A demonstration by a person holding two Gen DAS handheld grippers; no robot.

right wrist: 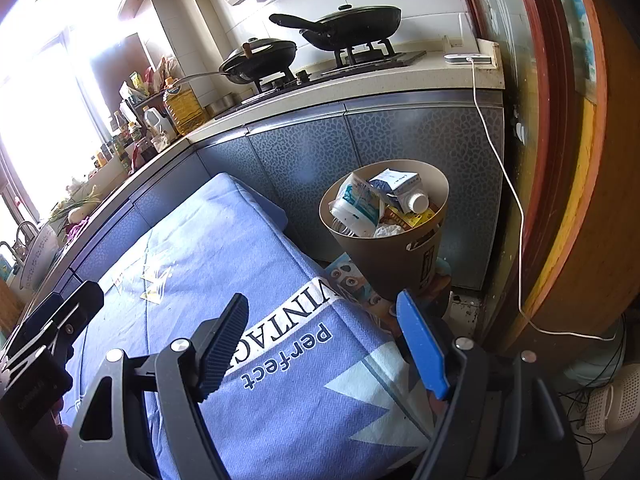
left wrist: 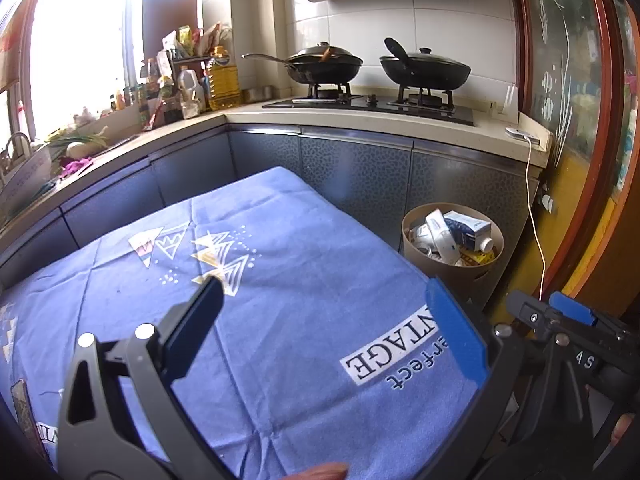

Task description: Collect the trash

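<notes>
At nine o'clock in the left wrist view the window glare washes out the sink end of the counter; only a tap, some greens and a pale round vegetable can be made out there. The bottles and packets in the corner at ten o'clock are too crowded to tell apart, save a large yellow oil bottle.

The left gripper hangs over the blue cloth, its jaws spread wide with nothing between them but printed fabric; its left pad is dark, its right one blue. A fingertip is cut off at six o'clock.

At twelve o'clock two black pans sit on the stove, under a hood cropped by the top edge.

The brown bin stands at three o'clock, just beside the cloth's far right corner, against the cabinet doors. The trash lies in it: a blue-and-white carton, a white bottle, a yellow packet and crumpled pieces hard to identify.

In the right wrist view the right gripper is likewise released, empty, over the cloth's edge; its blue finger covers the bin's foot at five o'clock. A white cable drops from the counter at two o'clock.
</notes>
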